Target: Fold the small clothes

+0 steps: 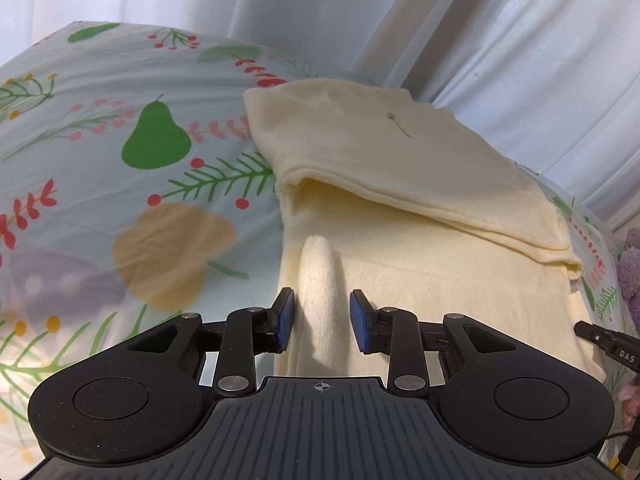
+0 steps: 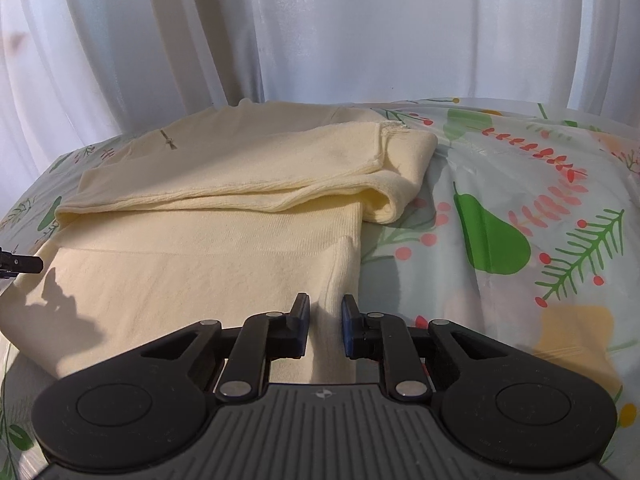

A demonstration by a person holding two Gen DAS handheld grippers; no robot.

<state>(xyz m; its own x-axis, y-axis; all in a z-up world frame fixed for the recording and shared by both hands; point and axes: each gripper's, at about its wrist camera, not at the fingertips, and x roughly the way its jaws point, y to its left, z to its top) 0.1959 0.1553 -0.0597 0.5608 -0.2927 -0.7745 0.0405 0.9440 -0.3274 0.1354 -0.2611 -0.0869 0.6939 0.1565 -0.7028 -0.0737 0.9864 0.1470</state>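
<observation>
While sweater (image 1: pixel 420 280) lay part-folded on bedspread (image 1: pixel 100 160), left gripper (image 1: pixel 322 320) and right gripper (image 2: pixel 325 326) each straddled a hem ridge, fingers spread; next likely: pinch, lift, fold up

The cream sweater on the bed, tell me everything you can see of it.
The cream sweater is a pale yellow knit with ribbed edges, lying flat on the fruit-print bedsheet. Its sleeves are folded across the body. A small dark mark sits near the top. A raised fold of its near edge stands between the open fingers of each hand-held gripper, left and right.
</observation>
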